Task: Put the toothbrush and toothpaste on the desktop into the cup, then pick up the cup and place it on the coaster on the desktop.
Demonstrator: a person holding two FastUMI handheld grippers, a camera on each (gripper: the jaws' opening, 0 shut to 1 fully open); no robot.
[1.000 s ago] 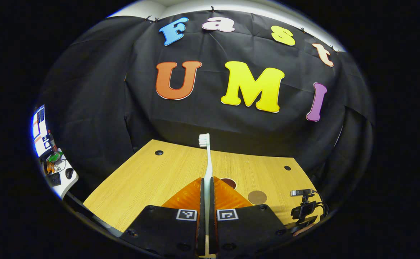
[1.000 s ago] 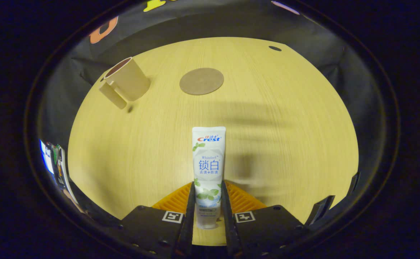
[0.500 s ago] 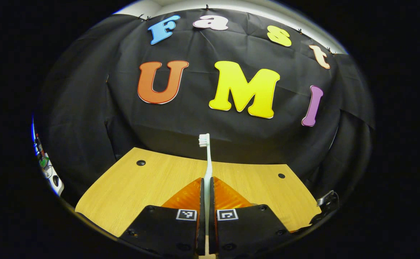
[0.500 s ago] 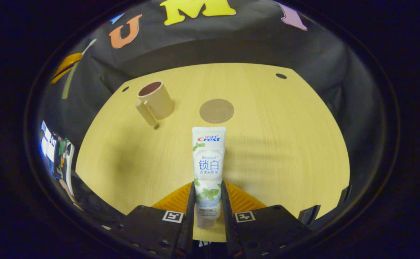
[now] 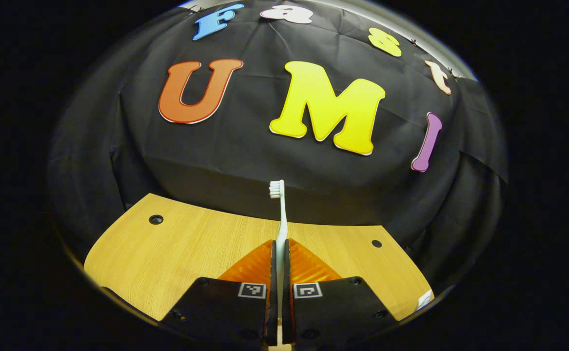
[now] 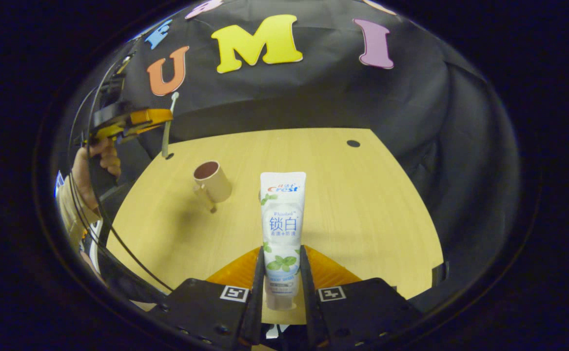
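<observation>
My left gripper point(image 5: 279, 245) is shut on the thin white toothbrush point(image 5: 280, 214), which stands upright with its bristle head up, above the wooden desktop point(image 5: 191, 253). In the right gripper view, my right gripper point(image 6: 282, 252) is shut on the lower end of the white toothpaste tube point(image 6: 283, 214), held up over the desktop point(image 6: 362, 204). The beige cup point(image 6: 212, 181) stands upright and open, left of the tube and farther off. Up at the far left, the left gripper point(image 6: 165, 117) holds the toothbrush point(image 6: 167, 131) higher than the cup and beyond it.
A person's hand point(image 6: 100, 157) and sleeve hold the left gripper at the left edge, with a cable hanging below. Small round holes point(image 5: 156, 219) point(image 6: 353, 143) mark the desktop's far corners. The black cloth wall closes the back.
Both grippers have risen and tilted up, with the objects still in them. In the right gripper view the cup has come closer to centre, the tube now covers the coaster, and the left gripper has come into sight.
</observation>
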